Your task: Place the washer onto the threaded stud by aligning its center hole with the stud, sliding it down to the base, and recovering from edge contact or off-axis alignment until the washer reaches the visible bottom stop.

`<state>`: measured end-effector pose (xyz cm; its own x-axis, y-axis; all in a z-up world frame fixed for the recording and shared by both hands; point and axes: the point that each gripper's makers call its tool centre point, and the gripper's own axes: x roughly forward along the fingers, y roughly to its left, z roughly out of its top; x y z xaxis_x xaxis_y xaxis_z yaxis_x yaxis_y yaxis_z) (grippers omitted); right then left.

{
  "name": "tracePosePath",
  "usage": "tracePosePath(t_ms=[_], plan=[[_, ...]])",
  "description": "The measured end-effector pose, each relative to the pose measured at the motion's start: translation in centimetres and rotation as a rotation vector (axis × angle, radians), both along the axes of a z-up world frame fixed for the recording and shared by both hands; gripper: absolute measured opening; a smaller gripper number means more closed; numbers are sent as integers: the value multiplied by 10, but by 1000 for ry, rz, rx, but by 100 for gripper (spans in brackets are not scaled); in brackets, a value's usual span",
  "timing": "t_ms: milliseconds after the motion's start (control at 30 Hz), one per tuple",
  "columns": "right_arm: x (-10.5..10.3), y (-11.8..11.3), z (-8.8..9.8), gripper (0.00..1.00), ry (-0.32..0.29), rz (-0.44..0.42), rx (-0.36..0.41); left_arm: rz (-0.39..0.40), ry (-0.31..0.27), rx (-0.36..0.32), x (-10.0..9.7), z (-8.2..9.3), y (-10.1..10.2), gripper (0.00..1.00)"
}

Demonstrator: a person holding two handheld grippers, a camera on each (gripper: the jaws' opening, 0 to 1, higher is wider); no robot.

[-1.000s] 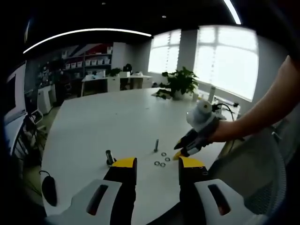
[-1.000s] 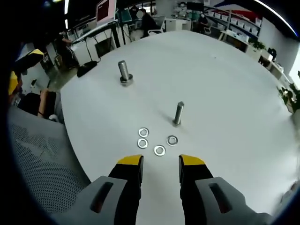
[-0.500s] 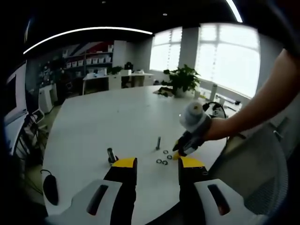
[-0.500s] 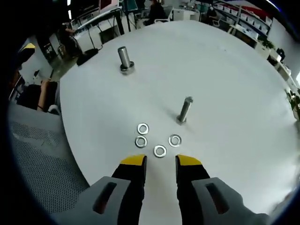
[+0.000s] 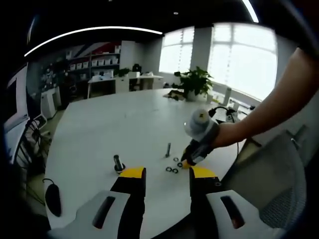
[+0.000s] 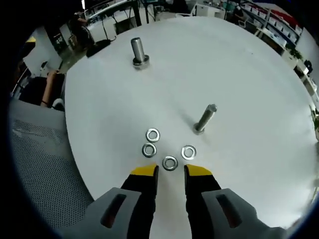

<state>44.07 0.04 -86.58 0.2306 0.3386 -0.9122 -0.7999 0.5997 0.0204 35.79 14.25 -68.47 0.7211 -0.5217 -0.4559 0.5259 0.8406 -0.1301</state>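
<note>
Pick-up step: right yellow-tipped gripper (image 6: 167,171), jaws slightly apart & empty, hangs just over the nearest of four flat silver metal washers (image 6: 170,163) on the white round table (image 6: 249,74), near the slim grey threaded stud (image 6: 205,118); next, I'd judge: lower, pinch the rim; left gripper (image 5: 167,173) open, idle.

Large round white worktop (image 6: 259,64). Four small flat silver metal washers lie clustered near its edge: (image 6: 153,134), (image 6: 148,150), (image 6: 170,163), (image 6: 188,152). Slim grey threaded stud (image 6: 205,118) stands just beside them, leaning in the right gripper view. Thicker grey metal stud on a round base (image 6: 138,51) stands well apart.
</note>
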Motion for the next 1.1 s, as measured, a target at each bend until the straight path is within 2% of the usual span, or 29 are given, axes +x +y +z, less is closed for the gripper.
tracePosePath(t_ms=[67, 133, 167, 333, 433, 567, 700, 1100], plan=[[1, 3, 0, 24, -5, 22, 8, 2, 1, -3, 0, 0, 0, 33], [2, 5, 0, 23, -20, 98, -23, 5, -2, -2, 1, 1, 1, 33], [0, 5, 0, 23, -17, 110, -35, 6, -3, -3, 1, 1, 1, 33], [0, 5, 0, 22, -3, 112, -38, 6, 3, 7, 0, -1, 1, 33], [-2, 4, -1, 16, 10, 143, -67, 4, 4, 4, 0, -1, 1, 33], [-3, 5, -1, 16, 18, 178, -85, 4, 4, -1, 0, -1, 0, 33], [-1, 5, -1, 16, 50, 162, -95, 3, 8, 3, 0, -2, 0, 33], [-2, 6, -4, 15, 93, 242, -246, -7, 14, 22, -1, -4, -2, 32]])
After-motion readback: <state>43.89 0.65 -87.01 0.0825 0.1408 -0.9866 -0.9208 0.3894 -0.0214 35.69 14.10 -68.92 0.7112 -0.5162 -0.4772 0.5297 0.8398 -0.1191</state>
